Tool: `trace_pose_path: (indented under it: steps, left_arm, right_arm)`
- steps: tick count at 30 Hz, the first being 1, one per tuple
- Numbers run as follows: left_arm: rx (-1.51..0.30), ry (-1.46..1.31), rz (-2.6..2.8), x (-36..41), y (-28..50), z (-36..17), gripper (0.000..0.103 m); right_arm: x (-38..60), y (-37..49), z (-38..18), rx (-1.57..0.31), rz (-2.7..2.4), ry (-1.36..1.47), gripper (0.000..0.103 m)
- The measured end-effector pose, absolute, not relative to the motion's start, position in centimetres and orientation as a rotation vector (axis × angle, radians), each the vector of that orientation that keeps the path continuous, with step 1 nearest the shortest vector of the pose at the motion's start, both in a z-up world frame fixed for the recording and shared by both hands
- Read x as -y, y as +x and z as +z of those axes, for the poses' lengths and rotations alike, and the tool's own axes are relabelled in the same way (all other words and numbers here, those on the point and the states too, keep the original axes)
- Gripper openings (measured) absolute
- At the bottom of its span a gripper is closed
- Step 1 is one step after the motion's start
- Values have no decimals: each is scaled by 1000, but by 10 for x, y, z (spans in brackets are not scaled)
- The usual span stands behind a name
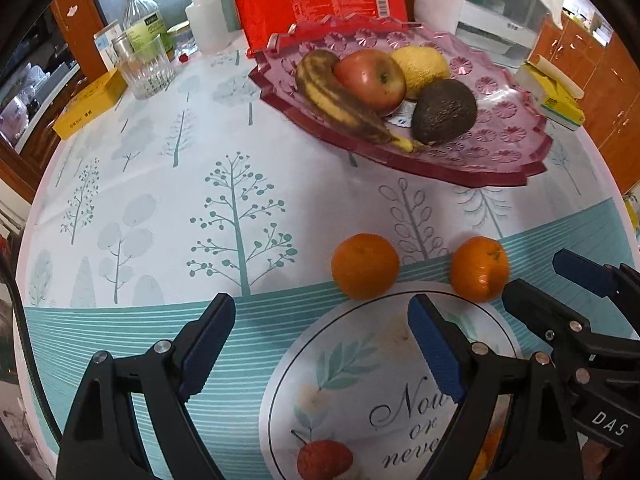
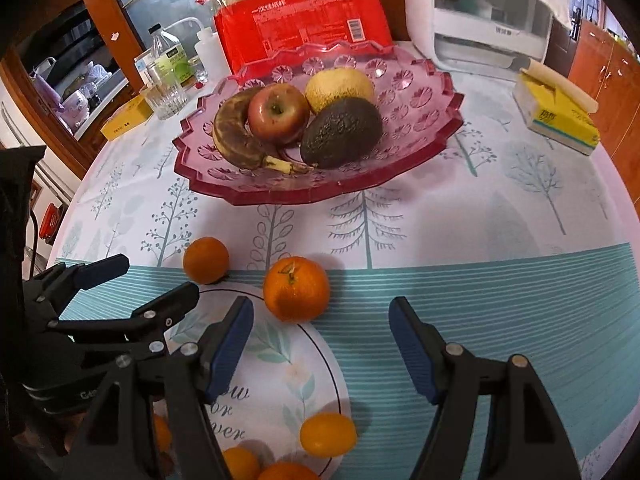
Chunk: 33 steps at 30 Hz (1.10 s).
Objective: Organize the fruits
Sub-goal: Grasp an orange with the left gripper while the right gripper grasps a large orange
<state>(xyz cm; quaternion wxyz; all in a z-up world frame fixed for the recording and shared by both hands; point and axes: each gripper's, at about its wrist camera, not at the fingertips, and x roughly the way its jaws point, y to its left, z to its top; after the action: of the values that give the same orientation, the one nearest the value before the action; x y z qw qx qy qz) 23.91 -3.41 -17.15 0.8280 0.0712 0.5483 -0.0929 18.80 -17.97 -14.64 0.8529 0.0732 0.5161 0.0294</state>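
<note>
Both spread, empty: left hand-held gripper (image 1: 322, 346), right hand-held gripper (image 2: 322, 346). Just ahead of each, a round orange tangerine (image 1: 365, 266) and its twin (image 2: 296, 294) sit loose on the table (image 2: 500, 300). Beyond, pink scalloped glass fruit dish (image 2: 420, 164). Risk: a glancing pad rolls either fruit away; side-by-side grippers may collide.

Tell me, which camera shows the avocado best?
The right wrist view: the avocado lies nearer the middle there, its whole side showing in the pink bowl. The left wrist view shows it too, but more end-on.
</note>
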Motion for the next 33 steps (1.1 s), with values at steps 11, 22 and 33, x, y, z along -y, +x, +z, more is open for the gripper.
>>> trace_pose_path:
  steps: [11, 22, 33]
  left_arm:
    - [-1177, 102, -185, 21, 251, -184, 87]
    - [-1185, 84, -219, 26, 254, -189, 87]
    - [-1215, 88, -277, 48, 253, -199, 62]
  right_arm:
    - [173, 205, -168, -1125, 87, 148, 71]
    - [172, 209, -176, -1145, 160, 181, 43]
    - [188, 198, -170, -1134, 113, 189, 43]
